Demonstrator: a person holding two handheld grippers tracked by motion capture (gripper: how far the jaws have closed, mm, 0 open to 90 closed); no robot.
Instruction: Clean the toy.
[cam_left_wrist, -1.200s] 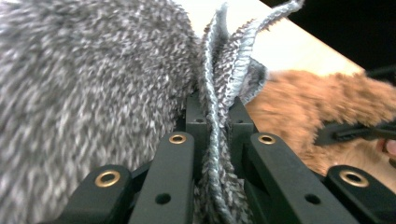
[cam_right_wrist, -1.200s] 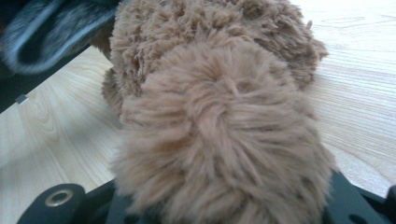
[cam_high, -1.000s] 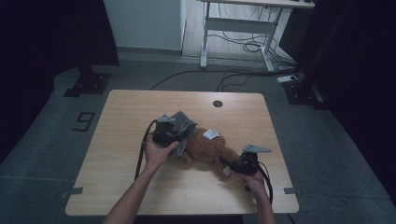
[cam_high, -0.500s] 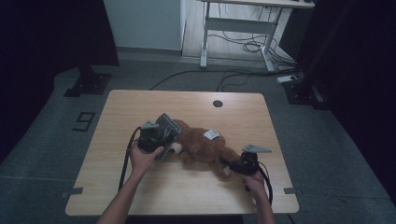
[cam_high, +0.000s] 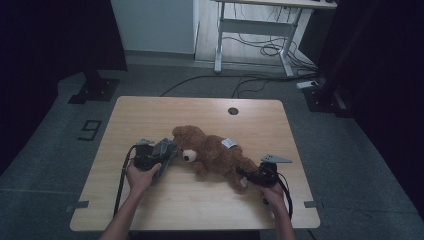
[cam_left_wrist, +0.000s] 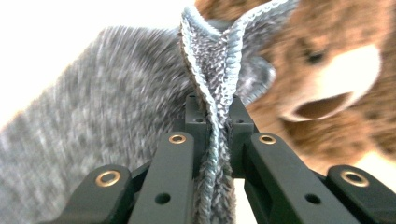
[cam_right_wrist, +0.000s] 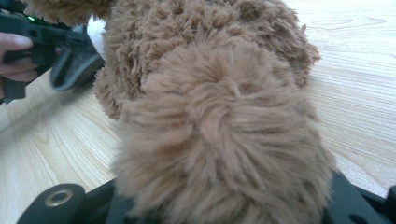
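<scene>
A grey knitted garment (cam_left_wrist: 212, 93) is pinched by the left gripper (cam_high: 150, 161) just beside the brown plush bear's (cam_high: 215, 155) head; its leg is clamped by the right gripper (cam_high: 252, 176).

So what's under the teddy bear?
The teddy bear lies right on the wooden table. The grey cloth, pinched in the left gripper, sits beside its head, not under it. Anything tucked beneath its body is covered by fur.
</scene>
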